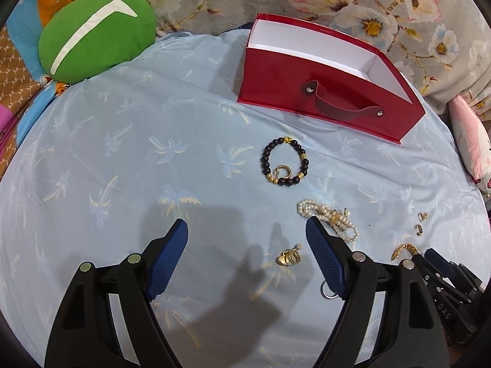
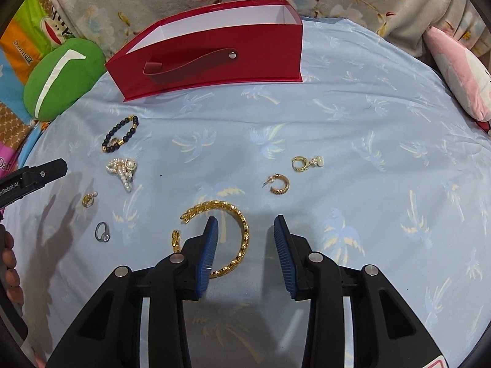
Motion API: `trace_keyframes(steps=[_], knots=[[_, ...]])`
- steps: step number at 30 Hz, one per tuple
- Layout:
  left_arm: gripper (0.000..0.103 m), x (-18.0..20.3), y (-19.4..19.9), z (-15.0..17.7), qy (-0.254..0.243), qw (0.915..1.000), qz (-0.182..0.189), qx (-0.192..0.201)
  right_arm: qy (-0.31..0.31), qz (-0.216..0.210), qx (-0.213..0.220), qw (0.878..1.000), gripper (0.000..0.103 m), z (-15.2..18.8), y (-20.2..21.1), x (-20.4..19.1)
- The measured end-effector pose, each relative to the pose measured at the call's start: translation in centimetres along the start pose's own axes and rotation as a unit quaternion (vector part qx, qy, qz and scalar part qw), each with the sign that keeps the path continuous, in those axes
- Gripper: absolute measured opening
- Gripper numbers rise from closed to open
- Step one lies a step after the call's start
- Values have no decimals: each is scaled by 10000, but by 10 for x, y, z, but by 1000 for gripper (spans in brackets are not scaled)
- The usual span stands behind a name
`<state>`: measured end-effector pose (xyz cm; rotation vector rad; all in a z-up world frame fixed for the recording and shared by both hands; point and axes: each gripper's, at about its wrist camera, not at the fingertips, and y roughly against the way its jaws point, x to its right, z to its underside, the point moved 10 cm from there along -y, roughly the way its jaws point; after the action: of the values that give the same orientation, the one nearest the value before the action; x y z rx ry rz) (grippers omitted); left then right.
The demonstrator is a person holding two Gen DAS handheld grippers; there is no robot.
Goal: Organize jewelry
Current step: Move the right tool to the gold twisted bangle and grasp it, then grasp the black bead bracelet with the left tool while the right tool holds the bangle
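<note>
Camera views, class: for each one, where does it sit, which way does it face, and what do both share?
Left wrist: on the left gripper, facing down at the black bead bracelet; its blue fingers show.
Right wrist: on the right gripper, facing down at the gold chain bangle; fingers and a hand show.
Shared: red box, pearl bracelet.

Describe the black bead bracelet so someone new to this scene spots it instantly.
Find the red box on the blue sheet. Just in front of it lies the black bead bracelet, closest jewelry to the box. Unlike the white pearl bracelet nearby, its beads are dark with gold spacers.
</note>
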<state>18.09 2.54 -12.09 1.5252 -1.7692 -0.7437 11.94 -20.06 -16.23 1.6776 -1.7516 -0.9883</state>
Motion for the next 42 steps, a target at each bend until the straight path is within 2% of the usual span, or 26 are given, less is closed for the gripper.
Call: trace_keyframes(steps=[5,9,10,20,23,29,30,32,35,36,38,42], knots=[[77,-1,-2,-1,56,10000,2,-22,85,10,-63,9999,22,5,-4,-4],[77,-4,-12,-8,223,9996,123,-132,172,30,-43,9998,5,5,-5,-6],[77,-5,-14,-11,246,9995,140,-142,171,12,-52,9998,4,4,-5,-7],[76,9,-58,-56,337,9983,366,-298,120,-81,12,9999,4,-2,3,-9],[73,20,-73,-64,235,9982,412,-376,121,-110,17,9999,4,-4,4,-11],[55,32,-94,-64,44,9979,376,-533,71,-153,-34,9999,4,-5,1,-10],[50,34,-96,-63,7,9977,371,-559,64,-162,-38,9998,4,-5,0,-10],[43,34,-99,-63,-93,9985,228,-493,60,-170,-39,9998,4,-6,-1,-10],[25,32,-99,-65,-113,9987,205,-452,47,-196,-44,9998,4,-7,-1,-11],[11,32,-99,-64,-110,9985,249,-474,43,-206,-44,9998,4,-7,-2,-11],[7,34,-99,-63,-80,9973,481,-540,38,-220,-48,9997,4,-7,-2,-11],[7,39,-89,-63,-184,9973,564,-428,14,-229,-51,9997,4,-8,-2,-12]])
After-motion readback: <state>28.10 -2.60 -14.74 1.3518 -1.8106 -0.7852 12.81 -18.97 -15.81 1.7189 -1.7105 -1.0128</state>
